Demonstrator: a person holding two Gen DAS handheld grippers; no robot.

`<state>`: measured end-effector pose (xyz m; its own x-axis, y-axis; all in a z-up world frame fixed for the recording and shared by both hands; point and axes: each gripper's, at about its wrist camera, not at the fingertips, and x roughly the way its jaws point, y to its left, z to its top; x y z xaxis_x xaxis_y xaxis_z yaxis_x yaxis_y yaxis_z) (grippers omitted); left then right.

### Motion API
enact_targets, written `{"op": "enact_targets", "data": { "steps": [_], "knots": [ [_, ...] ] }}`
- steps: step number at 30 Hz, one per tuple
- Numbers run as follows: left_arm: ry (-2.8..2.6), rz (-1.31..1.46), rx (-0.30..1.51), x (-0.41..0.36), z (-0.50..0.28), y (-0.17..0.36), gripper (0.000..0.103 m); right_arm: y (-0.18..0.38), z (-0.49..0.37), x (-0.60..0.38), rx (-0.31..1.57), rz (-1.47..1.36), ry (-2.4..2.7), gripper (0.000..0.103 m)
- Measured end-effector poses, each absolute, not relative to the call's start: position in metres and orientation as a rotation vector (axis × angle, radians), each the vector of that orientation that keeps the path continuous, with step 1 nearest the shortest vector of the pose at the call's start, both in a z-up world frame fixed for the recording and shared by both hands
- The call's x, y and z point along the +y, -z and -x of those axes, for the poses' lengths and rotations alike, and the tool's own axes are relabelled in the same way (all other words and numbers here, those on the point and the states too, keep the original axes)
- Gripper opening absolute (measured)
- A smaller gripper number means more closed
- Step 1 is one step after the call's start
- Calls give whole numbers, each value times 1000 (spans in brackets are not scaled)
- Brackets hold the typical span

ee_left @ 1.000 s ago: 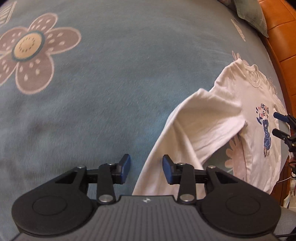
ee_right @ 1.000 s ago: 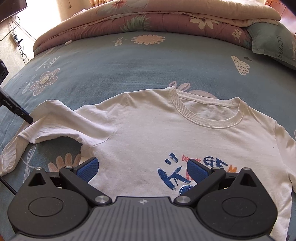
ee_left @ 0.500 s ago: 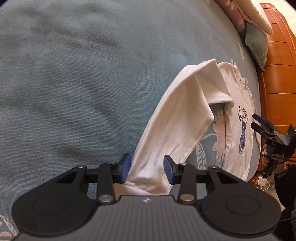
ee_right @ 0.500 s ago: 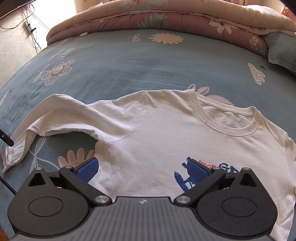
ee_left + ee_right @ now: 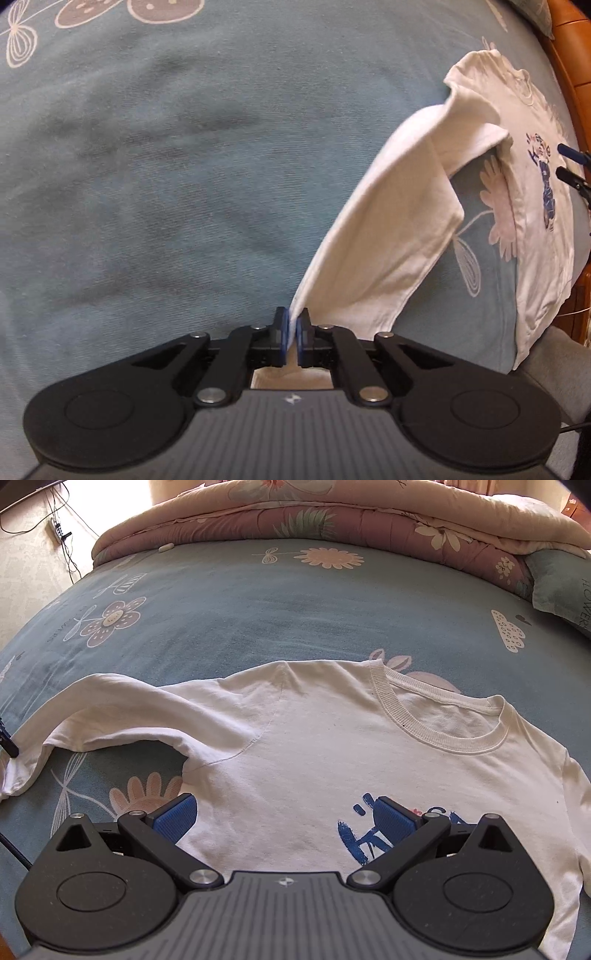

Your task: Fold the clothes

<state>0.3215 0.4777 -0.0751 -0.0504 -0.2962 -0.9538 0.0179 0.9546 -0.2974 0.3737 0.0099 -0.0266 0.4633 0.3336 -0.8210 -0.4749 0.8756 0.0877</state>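
On bedsheet (image 5: 295, 602): 1 shirt (image 5: 332, 760), 2 grippers.

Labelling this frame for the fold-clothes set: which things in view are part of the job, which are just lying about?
In play:
- white long-sleeved shirt, spread on the bed
- its sleeve, cuff pinched in the left gripper, whose jaws have just closed
- right gripper, open over the shirt front

Lying about:
- folded quilt
- pillow
- blue flowered bedsheet
- power strip on the floor

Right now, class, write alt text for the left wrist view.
The left tool is shut on the cuff of a white long-sleeved shirt's sleeve, which stretches away across a blue flowered bedsheet to the shirt's printed body.
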Motion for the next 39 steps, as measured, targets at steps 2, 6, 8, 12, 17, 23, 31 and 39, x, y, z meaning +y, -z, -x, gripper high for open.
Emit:
{"op": "enact_targets", "data": {
  "steps": [2, 6, 8, 12, 17, 23, 31, 39],
  "knots": [
    [228, 198, 1616, 490, -331, 74, 4, 26, -374, 8, 970, 154, -490, 103],
    [159, 161, 1619, 508, -354, 73, 14, 28, -376, 5, 974, 136, -477, 103],
    [112, 118, 1634, 514, -362, 76, 17, 27, -375, 5, 972, 139, -477, 103],
    [-4, 71, 1639, 527, -365, 72, 18, 27, -374, 4, 968, 150, -478, 103],
    [83, 94, 1483, 496, -393, 31, 13, 33, -375, -3, 1000, 100, -465, 103],
    [395, 60, 1284, 387, -460, 16, 25, 38, -373, 2, 1020, 44, -485, 103],
    [558, -146, 1200, 264, -510, 63, 36, 37, -364, -11, 1001, 41, -491, 103],
    [630, -311, 1180, 229, -499, 68, 23, 57, -363, -49, 1030, -60, -404, 103]
  ]
}}
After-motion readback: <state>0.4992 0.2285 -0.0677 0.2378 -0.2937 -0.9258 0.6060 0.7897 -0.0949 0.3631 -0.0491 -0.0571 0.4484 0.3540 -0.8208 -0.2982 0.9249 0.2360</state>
